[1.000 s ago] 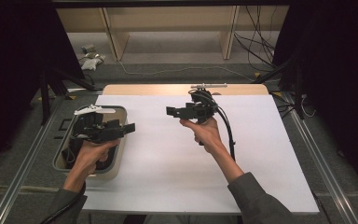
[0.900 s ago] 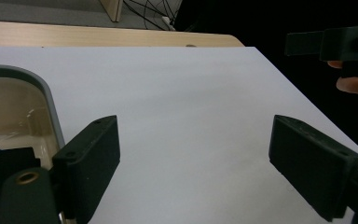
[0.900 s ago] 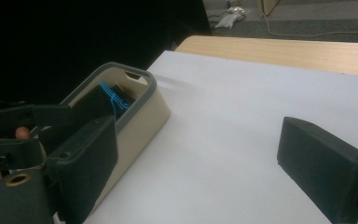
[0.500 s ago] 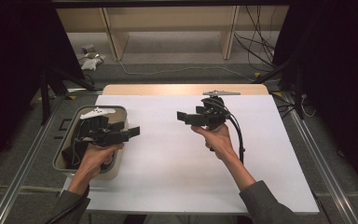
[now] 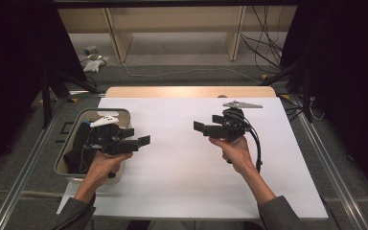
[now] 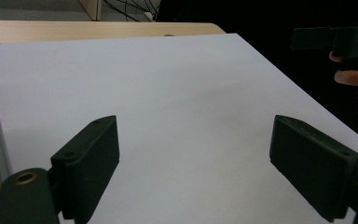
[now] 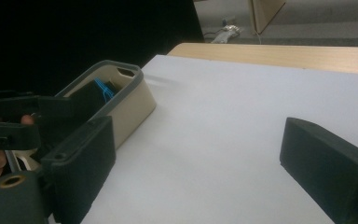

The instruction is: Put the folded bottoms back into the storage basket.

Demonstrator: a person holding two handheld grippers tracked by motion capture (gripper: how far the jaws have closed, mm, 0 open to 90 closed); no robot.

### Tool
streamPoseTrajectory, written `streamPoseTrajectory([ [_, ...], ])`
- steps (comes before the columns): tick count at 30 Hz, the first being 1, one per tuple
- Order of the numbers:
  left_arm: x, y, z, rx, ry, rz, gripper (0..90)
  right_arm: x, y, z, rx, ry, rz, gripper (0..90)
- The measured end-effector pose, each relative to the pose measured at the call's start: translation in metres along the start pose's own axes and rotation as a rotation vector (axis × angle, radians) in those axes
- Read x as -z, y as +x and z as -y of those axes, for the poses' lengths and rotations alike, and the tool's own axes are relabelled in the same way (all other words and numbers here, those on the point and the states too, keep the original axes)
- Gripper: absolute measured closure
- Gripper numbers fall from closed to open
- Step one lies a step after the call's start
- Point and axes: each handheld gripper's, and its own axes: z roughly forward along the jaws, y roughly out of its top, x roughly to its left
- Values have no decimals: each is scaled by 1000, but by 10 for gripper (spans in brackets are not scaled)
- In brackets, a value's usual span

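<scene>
Two grippers face each other above white sheet (image 5: 182,167). Left gripper (image 5: 141,141): jaws wide apart, nothing between, beige bin (image 5: 64,168) just behind; bin's dark contents hard to identify. Right gripper (image 5: 199,127): jaws wide, empty; bare sheet between both.

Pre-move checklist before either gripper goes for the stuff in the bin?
1. Left gripper jaws apart, nothing between them: ok.
2. Right gripper jaws apart, nothing between them: ok.
3. Bin sits at the table's left edge, upright, partly off the white sheet: ok.
4. Dark item with blue cord lies inside the bin: ok; what it is, cannot tell.
5. Left gripper over the bin's near side, pointing across the sheet rather than down into the bin: not ok for a grab.
6. Sheet between the two grippers bare: ok.
</scene>
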Motion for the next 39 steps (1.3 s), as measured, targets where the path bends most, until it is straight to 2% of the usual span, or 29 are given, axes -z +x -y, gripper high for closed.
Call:
streamPoseTrajectory([
  [4,-2,-5,3,-15,7,4,152,7,-3,6,2,-12,-2,88],
  [16,-4,-23,13,-74,-27,76,151,21,-7,21,32,-48,-16,46],
  [19,-6,-26,15,-85,-26,76,139,25,-8,26,54,-47,-17,39],
  [24,-7,-28,21,-102,-42,76,121,31,-9,35,53,-57,-21,38],
  [39,-4,-32,30,-146,-73,65,120,54,-9,50,96,-91,-10,39],
])
